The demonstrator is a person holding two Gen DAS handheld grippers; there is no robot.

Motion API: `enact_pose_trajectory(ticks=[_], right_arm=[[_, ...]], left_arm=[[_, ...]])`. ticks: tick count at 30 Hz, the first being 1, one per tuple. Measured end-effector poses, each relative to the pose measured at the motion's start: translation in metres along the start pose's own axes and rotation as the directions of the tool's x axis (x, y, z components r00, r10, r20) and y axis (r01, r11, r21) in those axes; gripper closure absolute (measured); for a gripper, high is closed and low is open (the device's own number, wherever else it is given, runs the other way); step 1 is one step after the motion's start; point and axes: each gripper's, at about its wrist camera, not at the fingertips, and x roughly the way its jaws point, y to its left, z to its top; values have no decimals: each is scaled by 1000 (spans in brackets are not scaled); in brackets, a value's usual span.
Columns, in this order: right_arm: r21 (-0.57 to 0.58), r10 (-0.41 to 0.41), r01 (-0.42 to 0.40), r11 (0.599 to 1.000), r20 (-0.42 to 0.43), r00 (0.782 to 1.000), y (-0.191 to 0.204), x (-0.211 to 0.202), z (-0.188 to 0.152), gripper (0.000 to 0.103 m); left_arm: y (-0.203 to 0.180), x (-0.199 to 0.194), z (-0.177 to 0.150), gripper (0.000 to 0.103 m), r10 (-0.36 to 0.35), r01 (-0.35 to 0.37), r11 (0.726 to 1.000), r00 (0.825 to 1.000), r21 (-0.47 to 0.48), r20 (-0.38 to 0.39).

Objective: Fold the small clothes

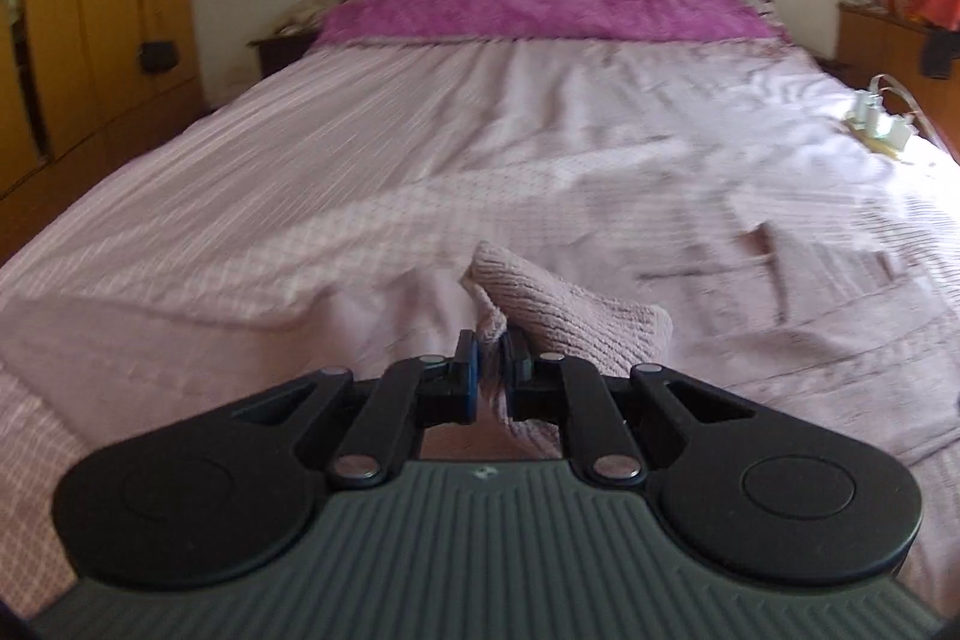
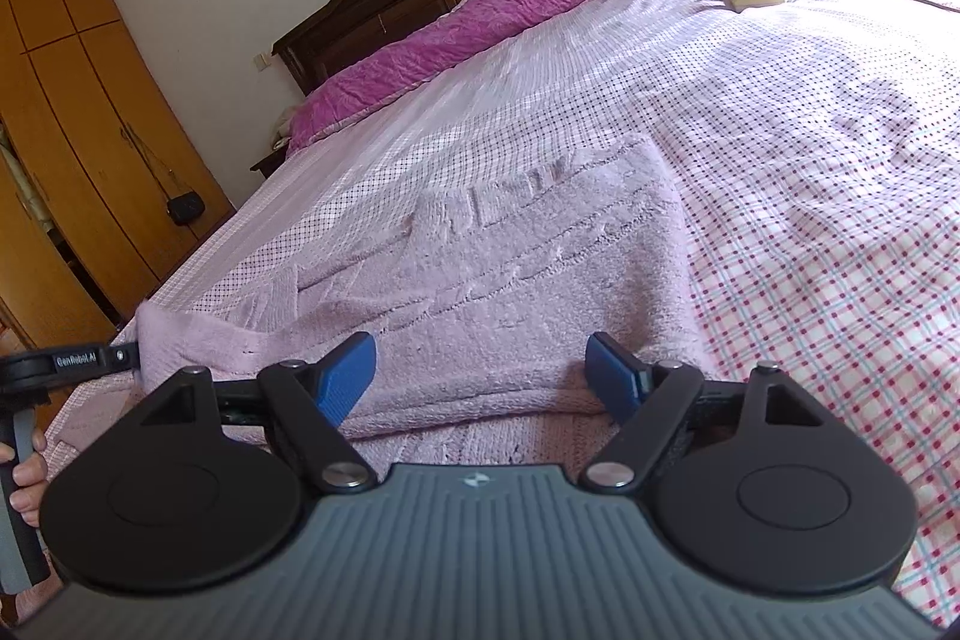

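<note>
The left gripper is clamping a raised corner of the pale pink knitted garment, which is lying on the pink checked bedspread; the right gripper is hovering spread apart over the garment's near edge.

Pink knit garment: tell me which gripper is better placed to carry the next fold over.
Left. The left gripper is already shut on a raised corner of the pink knit garment, so it can likely carry it across. The right gripper hovers over it with jaws open, holding nothing.
</note>
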Motion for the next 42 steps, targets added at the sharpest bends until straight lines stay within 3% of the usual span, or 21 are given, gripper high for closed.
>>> enact_pose_trajectory(ticks=[4, 9, 11, 13, 18, 22, 26, 29, 33, 37, 42], right_arm=[[-14, -5, 5, 1000, -1, 1000, 1, 1, -1, 20], [-31, -12, 12, 999, -2, 1000, 3, 3, -2, 19], [-38, -15, 14, 999, -2, 1000, 4, 4, -3, 19], [-44, -17, 17, 999, -1, 1000, 4, 5, -3, 18], [-55, -18, 18, 998, 1, 1000, 5, 6, -5, 18], [-60, -15, 15, 998, 3, 1000, 4, 5, -6, 18], [-65, -15, 16, 998, 4, 1000, 4, 6, -7, 18], [-72, -19, 20, 997, 5, 1000, 5, 6, -7, 18], [-77, -20, 21, 997, 9, 1000, 6, 5, -7, 18], [-84, -24, 24, 996, 2, 1000, 6, 7, -7, 17], [-81, -31, 30, 996, -8, 999, 9, 5, -5, 17]], left_arm=[[29, 11, -12, 91, 71, -78, 995, 993, -64, -93], [51, 3, -18, 88, 10, -28, 986, 994, -162, -107], [51, -2, -16, 66, -29, 12, 981, 996, -191, -89], [47, -3, -13, 56, -68, 53, 980, 995, -194, -75], [26, 11, -16, 55, -57, 42, 990, 992, -133, -110], [21, 24, -25, 53, 75, -84, 995, 980, -47, -182], [26, 16, -22, 53, 114, -127, 990, 973, -54, -199], [32, 8, -19, 55, 96, -118, 987, 977, -113, -189], [32, 0, -18, 55, 11, -33, 987, 990, -155, -143], [24, 17, -24, 54, 76, -96, 991, 977, -95, -197], [39, 4, -24, 54, 40, -64, 989, 984, -135, -175]])
